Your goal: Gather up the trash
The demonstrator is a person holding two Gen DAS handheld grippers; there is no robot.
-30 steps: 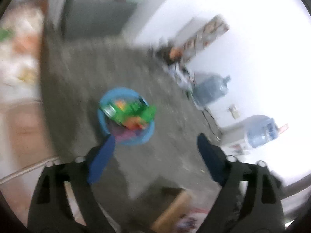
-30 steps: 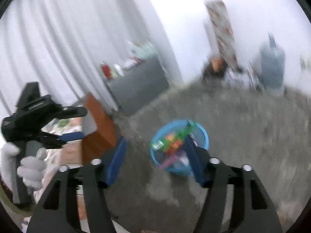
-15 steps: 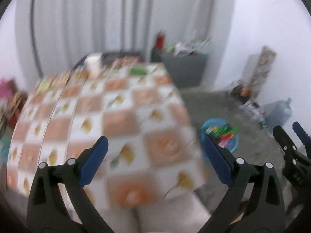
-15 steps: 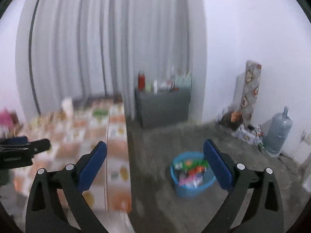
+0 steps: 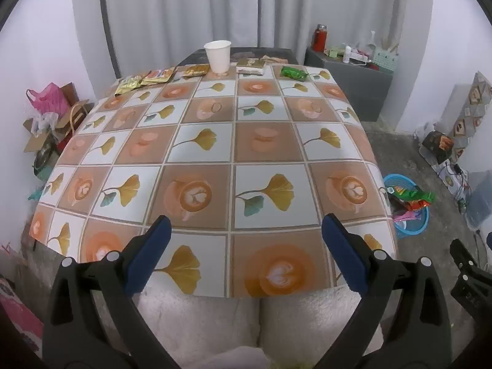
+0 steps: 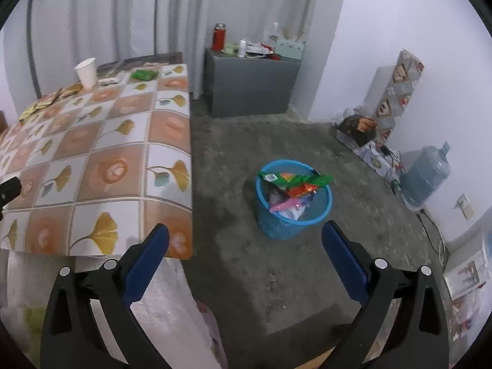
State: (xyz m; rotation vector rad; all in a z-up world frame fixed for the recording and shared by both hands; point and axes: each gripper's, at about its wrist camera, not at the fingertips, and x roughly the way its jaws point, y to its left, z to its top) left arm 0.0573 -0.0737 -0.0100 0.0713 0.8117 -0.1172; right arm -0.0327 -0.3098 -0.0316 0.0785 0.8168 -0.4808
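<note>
My left gripper [image 5: 244, 230] hangs open over the near edge of a table [image 5: 215, 141] with a leaf-and-coffee patterned cloth, nothing between its fingers. Along the far edge lie a white paper cup [image 5: 217, 56], gold wrappers [image 5: 144, 80], a pale packet [image 5: 250, 68] and a green wrapper [image 5: 294, 73]. My right gripper [image 6: 244, 240] is open and empty above the grey floor, aimed toward a blue basket [image 6: 292, 203] filled with colourful wrappers. The same basket [image 5: 409, 206] shows beside the table's right edge. The cup [image 6: 86, 72] and green wrapper [image 6: 143, 74] appear far left.
A grey cabinet [image 6: 250, 86] with a red bottle and clutter stands by the curtain. A water jug [image 6: 426, 175], boxes and cables line the right wall. Bags and a cardboard box [image 5: 49, 117] sit left of the table. The right tool's tip [image 5: 470, 276] shows low right.
Both views swung away from the basket on the floor. The left now faces the table squarely; the right has levelled out with the basket farther off. The right jaws spread wider.
</note>
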